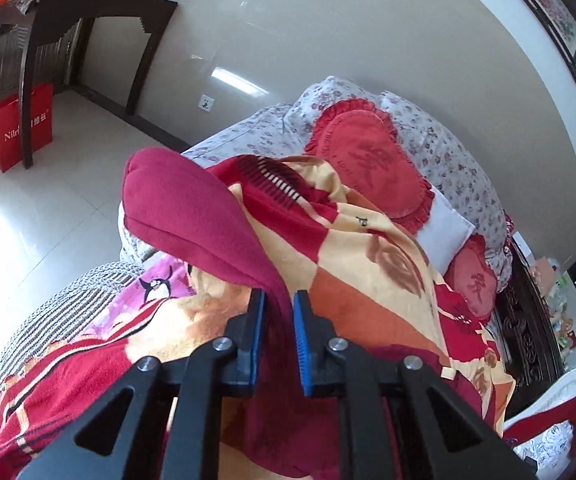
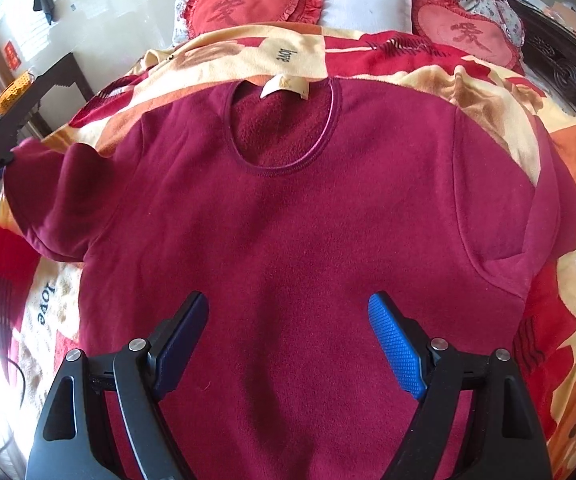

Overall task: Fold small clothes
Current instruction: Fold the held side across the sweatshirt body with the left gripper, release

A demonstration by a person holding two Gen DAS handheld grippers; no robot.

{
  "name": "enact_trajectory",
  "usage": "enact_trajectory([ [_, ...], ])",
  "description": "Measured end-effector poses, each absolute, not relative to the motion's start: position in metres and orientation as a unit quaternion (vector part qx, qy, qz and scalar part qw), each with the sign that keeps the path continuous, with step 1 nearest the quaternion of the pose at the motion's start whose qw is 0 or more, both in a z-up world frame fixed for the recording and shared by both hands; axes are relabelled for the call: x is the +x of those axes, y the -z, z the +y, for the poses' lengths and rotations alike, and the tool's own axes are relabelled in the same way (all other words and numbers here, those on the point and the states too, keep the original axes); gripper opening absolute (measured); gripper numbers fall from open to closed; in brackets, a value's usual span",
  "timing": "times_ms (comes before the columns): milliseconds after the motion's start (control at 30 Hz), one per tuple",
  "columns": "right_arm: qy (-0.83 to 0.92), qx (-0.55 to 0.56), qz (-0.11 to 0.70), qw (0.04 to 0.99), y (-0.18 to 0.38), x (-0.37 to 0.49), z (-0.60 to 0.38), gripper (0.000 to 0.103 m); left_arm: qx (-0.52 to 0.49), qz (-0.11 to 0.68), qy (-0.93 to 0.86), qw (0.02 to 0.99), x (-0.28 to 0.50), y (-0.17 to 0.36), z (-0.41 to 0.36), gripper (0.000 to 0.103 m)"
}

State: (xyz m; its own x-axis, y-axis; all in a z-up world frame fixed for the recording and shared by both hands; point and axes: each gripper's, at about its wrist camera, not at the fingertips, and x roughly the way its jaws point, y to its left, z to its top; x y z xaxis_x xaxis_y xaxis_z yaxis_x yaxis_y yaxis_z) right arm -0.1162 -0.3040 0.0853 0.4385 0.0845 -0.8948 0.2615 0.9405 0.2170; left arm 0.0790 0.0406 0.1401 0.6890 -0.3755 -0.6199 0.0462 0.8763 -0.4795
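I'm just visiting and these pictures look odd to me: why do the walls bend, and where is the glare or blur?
Left wrist view: fisheye bending curves the wall, dark corners, window glare on the floor tiles; the left gripper, clamping the maroon sleeve, is sharp. Right wrist view: same bulge, the maroon sweater evenly lit, washed-out light at the left edge, the open right gripper casting soft shadow.

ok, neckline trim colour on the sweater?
Pinkish-purple trim on the maroon sweater; right wrist view.

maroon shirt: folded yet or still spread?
Mostly spread: the maroon shirt lies flat, neck up, on the blanket. Only its sleeve is lifted, pinched in the left gripper.
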Motion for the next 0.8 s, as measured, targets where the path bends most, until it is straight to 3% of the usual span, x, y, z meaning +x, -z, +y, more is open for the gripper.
enact_trajectory([
  [300, 0.069, 0.175, 0.522, 0.832, -0.091, -0.125, -0.319, 0.068, -0.140, 0.344, 0.187, 0.910, 0.053, -0.182, -0.029, 0.014],
  [367, 0.067, 0.178, 0.521, 0.832, -0.093, -0.127, -0.321, 0.068, -0.155, 0.360, 0.189, 0.900, 0.055, -0.174, -0.032, 0.035],
  [400, 0.067, 0.176, 0.520, 0.833, -0.094, -0.128, -0.321, 0.068, -0.170, 0.376, 0.182, 0.892, 0.058, -0.165, -0.030, 0.060],
  [433, 0.066, 0.173, 0.520, 0.834, -0.095, -0.129, -0.321, 0.068, -0.182, 0.384, 0.171, 0.889, 0.059, -0.158, -0.025, 0.073],
  [800, 0.061, 0.202, 0.540, 0.815, -0.073, -0.125, -0.324, 0.068, -0.350, 0.495, 0.039, 0.795, 0.071, -0.026, 0.068, 0.072],
])
